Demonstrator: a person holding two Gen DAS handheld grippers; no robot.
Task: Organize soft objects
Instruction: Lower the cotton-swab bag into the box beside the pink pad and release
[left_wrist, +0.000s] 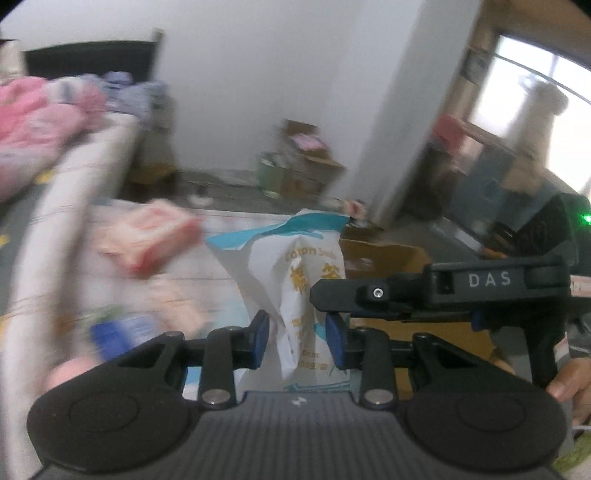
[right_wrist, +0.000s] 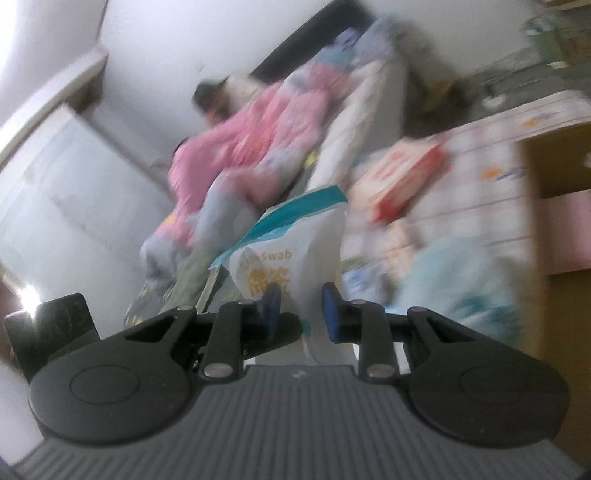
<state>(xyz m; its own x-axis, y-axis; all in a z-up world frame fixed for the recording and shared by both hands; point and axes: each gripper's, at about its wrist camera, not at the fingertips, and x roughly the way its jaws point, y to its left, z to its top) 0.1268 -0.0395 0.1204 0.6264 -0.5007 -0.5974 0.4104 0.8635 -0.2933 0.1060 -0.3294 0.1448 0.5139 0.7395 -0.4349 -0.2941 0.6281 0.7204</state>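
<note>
A white and teal cotton swab bag (left_wrist: 295, 266) is held up in the air between both grippers. My left gripper (left_wrist: 297, 341) is shut on its lower part, blue pads on either side. My right gripper (right_wrist: 301, 314) is shut on the same bag (right_wrist: 295, 251) from the other side. The right gripper's black body, marked DAS, (left_wrist: 461, 291) shows at the right of the left wrist view. A pink and red soft pack (left_wrist: 147, 236) lies on the patterned table top behind; it also shows in the right wrist view (right_wrist: 402, 173).
A bed with pink and blue bedding (right_wrist: 251, 147) stands beyond the table. A blue and white pack (left_wrist: 122, 332) and a pale blue bag (right_wrist: 461, 280) lie on the table. Cardboard boxes (left_wrist: 380, 258) sit on the floor. A wooden shelf unit (right_wrist: 554, 184) is at the right.
</note>
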